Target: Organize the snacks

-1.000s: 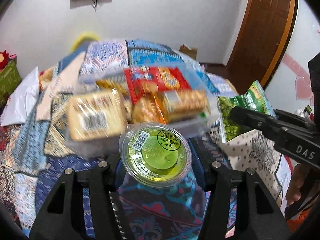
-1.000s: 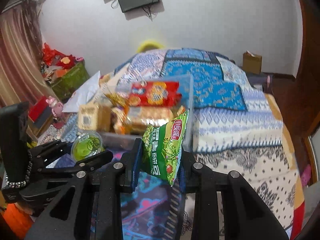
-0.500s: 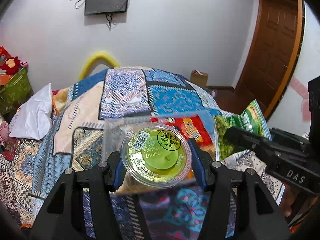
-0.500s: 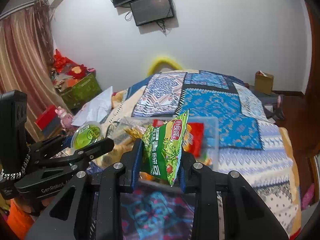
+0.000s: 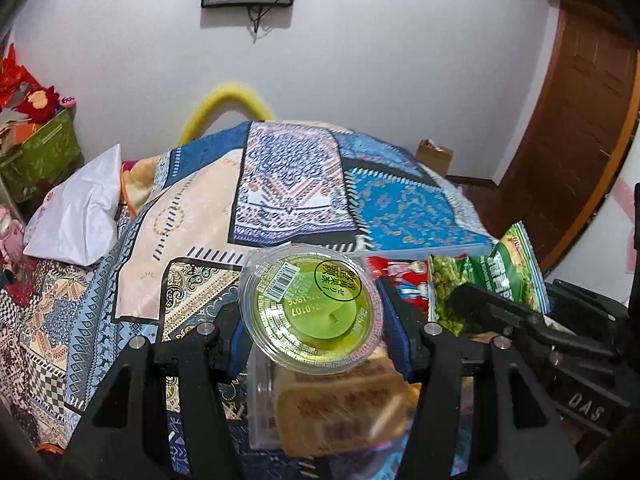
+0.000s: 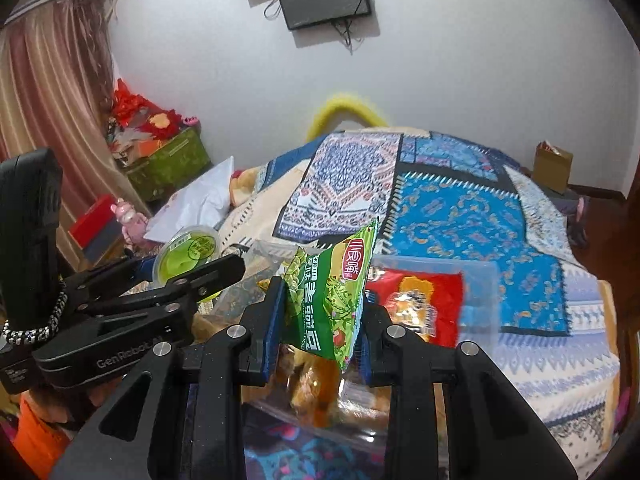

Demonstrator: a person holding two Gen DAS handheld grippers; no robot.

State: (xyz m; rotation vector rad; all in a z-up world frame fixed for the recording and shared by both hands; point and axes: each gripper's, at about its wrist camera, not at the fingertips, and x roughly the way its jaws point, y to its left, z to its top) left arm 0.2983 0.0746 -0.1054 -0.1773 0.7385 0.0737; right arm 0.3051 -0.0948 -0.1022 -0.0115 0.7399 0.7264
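My left gripper (image 5: 312,320) is shut on a round green jelly cup (image 5: 310,308) with a clear lid, held above a clear plastic box (image 5: 264,392) of packed snacks. My right gripper (image 6: 320,316) is shut on a green pea snack bag (image 6: 332,292), held upright over the same clear box (image 6: 476,284). The box holds a red cracker pack (image 6: 420,300) and a tan wrapped biscuit pack (image 5: 340,412). The jelly cup (image 6: 190,252) and left gripper (image 6: 224,270) also show at the left of the right wrist view. The pea bag (image 5: 492,276) shows at the right of the left wrist view.
The box sits on a bed with a blue patchwork quilt (image 5: 288,184). A white bag (image 5: 76,216) lies at the bed's left. A green crate (image 6: 168,164) and curtain stand at far left. A wooden door (image 5: 576,128) is at right, a cardboard box (image 6: 552,164) beyond the bed.
Both grippers have risen and moved forward over the box with their snacks still held. The box now sits lower in both views, under the fingers.
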